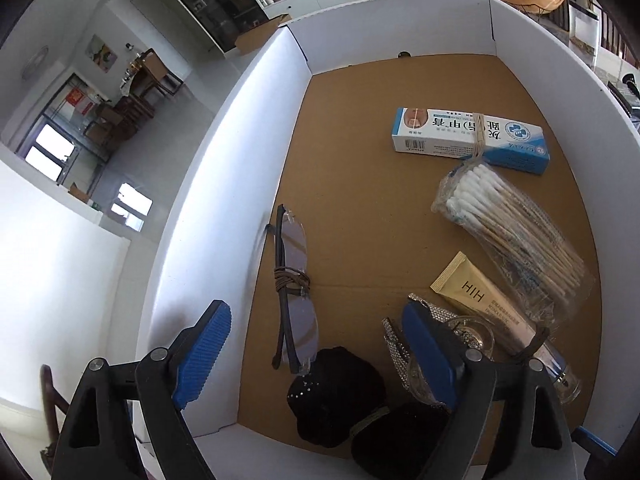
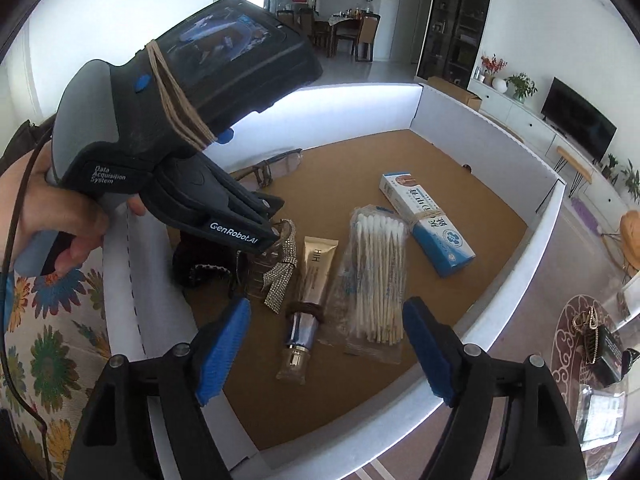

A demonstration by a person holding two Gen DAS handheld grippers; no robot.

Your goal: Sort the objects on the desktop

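Note:
A white-walled box with a brown cardboard floor holds the objects. Folded glasses lie by its left wall. A blue and white medicine carton, a bag of cotton swabs and a gold tube lie to the right. A black hair accessory and a rhinestone strap on a glass piece lie near the front. My left gripper is open above the glasses and black accessory. My right gripper is open above the tube and swabs.
The box's white walls ring the floor. The left hand-held unit hangs over the box's left side in the right wrist view. A glass table with small items stands to the right, outside the box.

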